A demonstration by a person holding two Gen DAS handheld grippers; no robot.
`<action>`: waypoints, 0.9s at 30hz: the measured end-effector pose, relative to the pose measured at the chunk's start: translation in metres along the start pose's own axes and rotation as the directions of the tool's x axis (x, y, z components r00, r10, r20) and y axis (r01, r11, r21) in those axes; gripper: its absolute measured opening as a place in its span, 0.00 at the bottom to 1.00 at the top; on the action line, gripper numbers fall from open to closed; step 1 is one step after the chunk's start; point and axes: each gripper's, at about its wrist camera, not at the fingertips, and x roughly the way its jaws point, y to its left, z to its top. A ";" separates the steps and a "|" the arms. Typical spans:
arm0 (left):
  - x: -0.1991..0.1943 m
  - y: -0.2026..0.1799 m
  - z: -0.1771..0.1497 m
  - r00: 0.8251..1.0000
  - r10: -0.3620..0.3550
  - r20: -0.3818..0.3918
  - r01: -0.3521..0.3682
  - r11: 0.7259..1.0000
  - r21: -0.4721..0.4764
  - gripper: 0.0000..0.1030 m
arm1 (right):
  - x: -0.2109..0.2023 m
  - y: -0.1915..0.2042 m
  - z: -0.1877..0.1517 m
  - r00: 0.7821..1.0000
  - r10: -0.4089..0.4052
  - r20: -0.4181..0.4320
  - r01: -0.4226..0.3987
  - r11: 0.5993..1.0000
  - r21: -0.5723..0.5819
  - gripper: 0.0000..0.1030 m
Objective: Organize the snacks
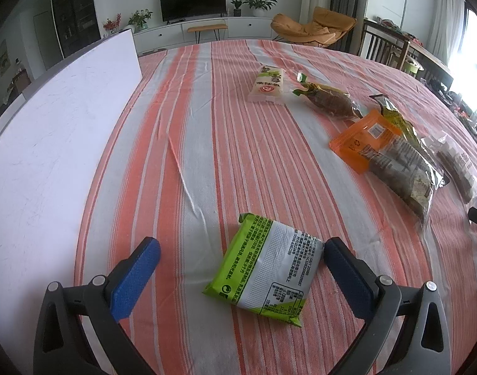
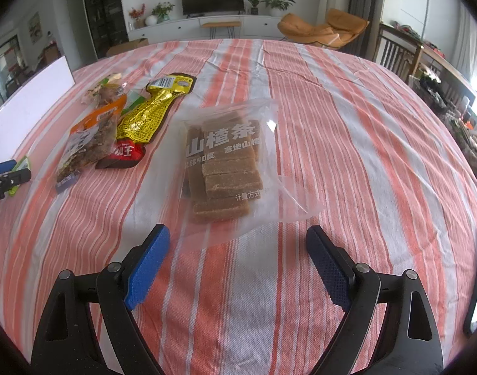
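Nearest the left wrist camera, the left gripper (image 1: 241, 259) hangs low over the striped tablecloth (image 1: 207, 143) with its blue fingers spread wide. A green and silver snack packet (image 1: 265, 267) lies flat between them, its right side close against the right finger, the left finger well clear of it. Nothing is pinched yet.

Over in the right wrist view, the right gripper (image 2: 238, 250) also stands wide and empty, and the near flap of a clear bag of brown hawthorn strips (image 2: 229, 162) reaches just in between its fingers. Towards the table's left side from there lie a gold and red pouch (image 2: 144, 122) and an orange-topped packet (image 2: 88, 137), the two overlapping.

I judge the step in hand to be a pick of the green packet. To do it well, the left gripper would centre itself so both pads meet the packet's sides together, then close gently, since the wrapper looks soft and could crumple or skid on the cloth.

A white board (image 1: 50, 125) stands along the table's left edge, and the broad stretch of cloth between it and the snacks is open for carrying or lining things up. The far edge is bare too. The snack cluster by the right gripper leaves little room there.
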 end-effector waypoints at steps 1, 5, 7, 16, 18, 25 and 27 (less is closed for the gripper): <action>0.000 0.000 0.000 1.000 0.000 0.000 0.000 1.000 0.000 1.00 | 0.000 0.000 0.000 1.000 0.000 0.000 0.000 1.000 0.000 0.88; 0.000 0.000 0.000 1.000 0.000 0.000 0.000 1.000 0.000 1.00 | 0.000 0.000 0.000 1.000 0.000 0.001 0.000 1.000 0.002 0.88; 0.000 -0.001 0.000 1.000 0.001 0.001 -0.001 1.000 0.000 1.00 | 0.000 0.000 0.000 1.000 -0.001 0.001 0.001 1.000 0.001 0.88; 0.000 -0.001 0.000 1.000 0.001 0.001 -0.001 1.000 -0.001 1.00 | 0.000 0.001 0.000 1.000 -0.001 0.001 0.001 1.000 0.000 0.88; 0.000 -0.001 0.000 1.000 0.001 0.001 -0.001 1.000 -0.001 1.00 | 0.000 0.002 0.000 1.000 -0.001 0.001 0.001 1.000 0.000 0.88; 0.000 -0.001 0.000 1.000 0.002 0.000 -0.002 1.000 -0.001 1.00 | 0.001 0.002 0.000 1.000 -0.001 0.001 0.001 1.000 0.000 0.88; 0.000 -0.001 0.001 1.000 -0.003 -0.019 0.004 1.000 0.007 1.00 | 0.001 0.003 0.000 1.000 -0.001 0.001 0.001 1.000 0.000 0.88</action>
